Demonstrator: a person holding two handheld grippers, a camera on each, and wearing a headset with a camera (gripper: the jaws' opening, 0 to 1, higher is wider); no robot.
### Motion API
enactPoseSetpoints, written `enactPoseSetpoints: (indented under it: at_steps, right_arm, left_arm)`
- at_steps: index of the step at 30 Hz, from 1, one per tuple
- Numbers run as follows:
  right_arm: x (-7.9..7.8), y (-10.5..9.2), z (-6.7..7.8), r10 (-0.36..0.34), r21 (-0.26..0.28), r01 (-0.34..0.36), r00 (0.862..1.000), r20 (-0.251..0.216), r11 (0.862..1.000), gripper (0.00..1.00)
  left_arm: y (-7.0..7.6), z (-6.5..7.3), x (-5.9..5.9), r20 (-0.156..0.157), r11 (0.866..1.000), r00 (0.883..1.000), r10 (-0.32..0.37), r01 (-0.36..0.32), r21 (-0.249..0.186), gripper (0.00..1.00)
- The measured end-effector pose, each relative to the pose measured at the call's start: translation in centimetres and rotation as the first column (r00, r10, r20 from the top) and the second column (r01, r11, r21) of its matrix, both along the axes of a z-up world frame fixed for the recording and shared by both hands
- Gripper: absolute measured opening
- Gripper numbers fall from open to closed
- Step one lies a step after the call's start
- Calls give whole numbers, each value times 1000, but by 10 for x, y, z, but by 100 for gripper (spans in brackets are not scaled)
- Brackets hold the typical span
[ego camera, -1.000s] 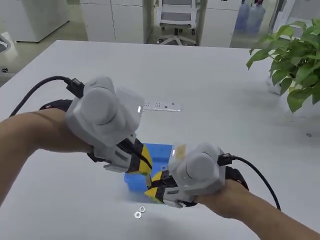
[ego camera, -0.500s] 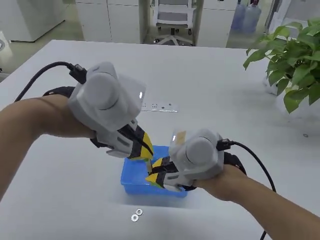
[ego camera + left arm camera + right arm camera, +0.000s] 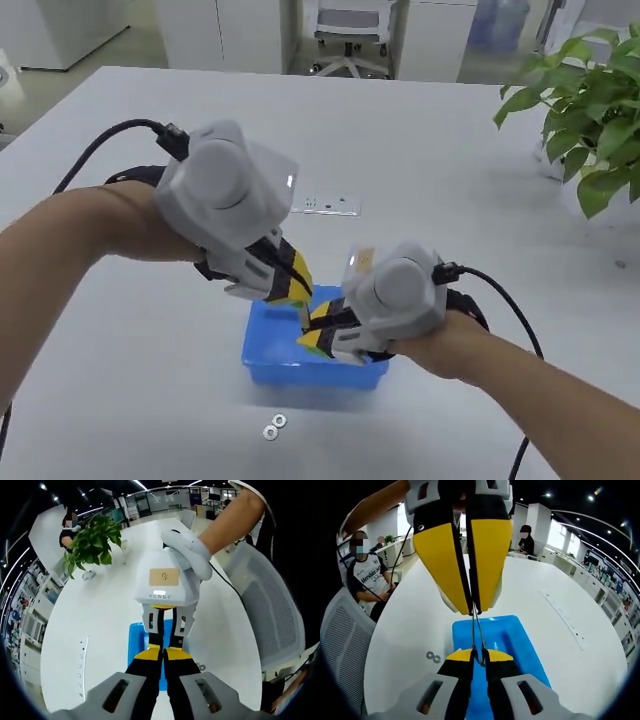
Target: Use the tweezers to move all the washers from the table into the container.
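Observation:
A blue container sits on the white table. Two washers lie on the table just in front of it, also seen in the right gripper view. Both grippers hover tip to tip over the container. My left gripper comes in from the upper left, shut on thin metal tweezers. The tweezers run down into my right gripper, whose jaws are shut on their lower part. In the left gripper view my left gripper meets the right gripper's fingers above the container.
A white power strip lies behind the grippers. A potted plant stands at the table's right edge. An office chair is beyond the far edge. Black cables trail from both grippers.
The head view has shifted. Both grippers have stayed together and have lifted slightly above the container. The two washers lie where they were.

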State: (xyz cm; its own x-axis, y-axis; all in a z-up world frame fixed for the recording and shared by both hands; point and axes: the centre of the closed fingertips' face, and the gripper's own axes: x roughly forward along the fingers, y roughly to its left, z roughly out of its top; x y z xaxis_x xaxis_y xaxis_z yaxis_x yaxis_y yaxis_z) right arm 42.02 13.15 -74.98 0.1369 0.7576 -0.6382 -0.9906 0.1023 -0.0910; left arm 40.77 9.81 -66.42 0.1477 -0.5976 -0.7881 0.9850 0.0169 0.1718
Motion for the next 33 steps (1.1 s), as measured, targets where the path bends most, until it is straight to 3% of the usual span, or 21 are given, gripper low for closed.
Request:
enactPoseSetpoints:
  at_steps: [14,33]
  right_arm:
    - [19,1,-23,0,-27,0,1000,-19,1000,10]
    - [30,-1,-36,18,-62,-18,1000,-6,998,11]
  left_arm:
    - [2,-24,22,-5,1000,1000,11,-11,1,5]
    - [4,-36,29,18,1000,999,29,-29,7,5]
